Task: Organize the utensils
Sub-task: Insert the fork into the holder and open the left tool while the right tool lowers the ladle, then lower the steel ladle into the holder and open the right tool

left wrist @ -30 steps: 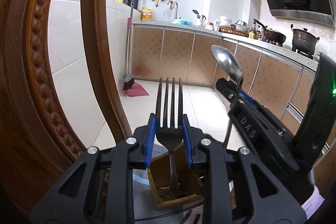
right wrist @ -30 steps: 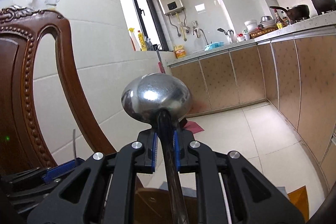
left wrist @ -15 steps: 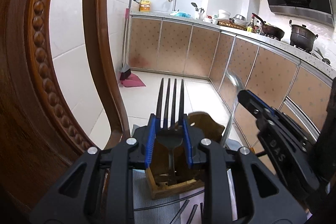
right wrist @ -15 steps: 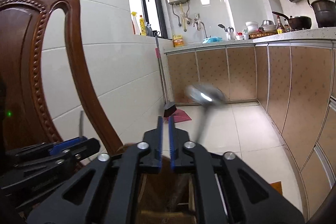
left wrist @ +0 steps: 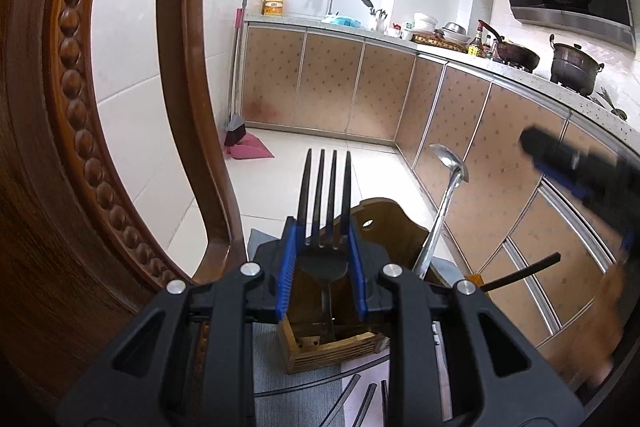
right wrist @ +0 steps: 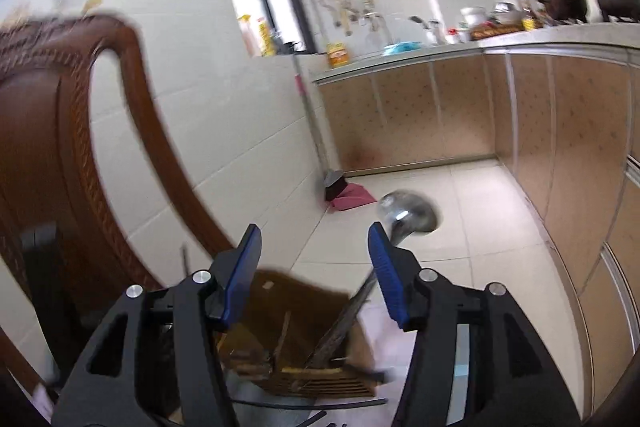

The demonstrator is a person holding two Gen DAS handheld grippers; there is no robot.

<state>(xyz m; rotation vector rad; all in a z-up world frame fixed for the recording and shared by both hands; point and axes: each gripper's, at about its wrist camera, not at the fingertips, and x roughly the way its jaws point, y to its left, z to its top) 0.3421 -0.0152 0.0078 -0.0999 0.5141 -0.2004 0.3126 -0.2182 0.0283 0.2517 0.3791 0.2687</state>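
Left wrist view: left gripper [left wrist: 323,269] clamped on a black fork [left wrist: 325,211], tines up, over the wooden holder [left wrist: 340,341]. Spoon [left wrist: 445,203] stands in the holder's right side, leaning right.

Right wrist view: right gripper [right wrist: 314,269], jaws just opened, nothing between them; spoon [right wrist: 400,223] beyond the right pad, handle down in the holder [right wrist: 316,379].

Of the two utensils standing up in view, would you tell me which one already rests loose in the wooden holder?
The shiny silver spoon: it leans free in the wooden holder, while the black fork is clamped in the left tool.
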